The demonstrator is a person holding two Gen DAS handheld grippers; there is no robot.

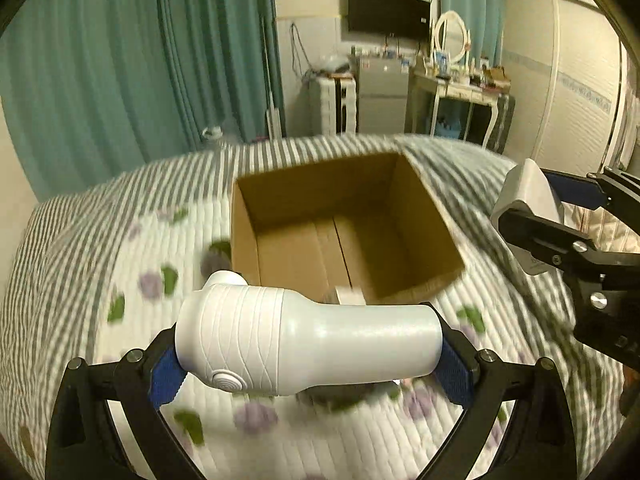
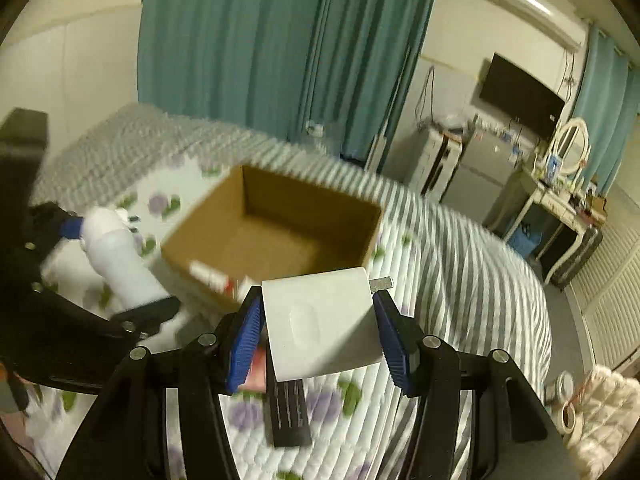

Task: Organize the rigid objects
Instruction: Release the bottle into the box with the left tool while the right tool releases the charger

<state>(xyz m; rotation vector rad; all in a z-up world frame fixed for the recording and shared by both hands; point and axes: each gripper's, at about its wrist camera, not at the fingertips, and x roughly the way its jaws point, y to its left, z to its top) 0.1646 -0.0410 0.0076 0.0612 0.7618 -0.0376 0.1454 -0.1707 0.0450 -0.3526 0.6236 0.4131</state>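
My left gripper [image 1: 308, 354] is shut on a white handheld massager-like device [image 1: 308, 340], held sideways above the bed in front of an open cardboard box [image 1: 424, 200]. My right gripper [image 2: 318, 328] is shut on a white boxy charger [image 2: 320, 320] with a metal plug prong at its right, held just in front of the box [image 2: 280, 200]. The right gripper and its white charger also show at the right of the left wrist view [image 1: 528, 216]. The left gripper with the white device shows at the left of the right wrist view [image 2: 116, 264]. A small white and red item [image 2: 212, 274] lies inside the box.
The box sits on a bed with a striped and floral quilt [image 1: 100, 264]. Teal curtains [image 1: 120, 60] hang behind. A dresser with mirror [image 1: 456, 80], a small fridge [image 1: 380, 92] and a wall TV [image 1: 388, 14] stand beyond the bed. A dark flat object [image 2: 288, 412] lies below the charger.
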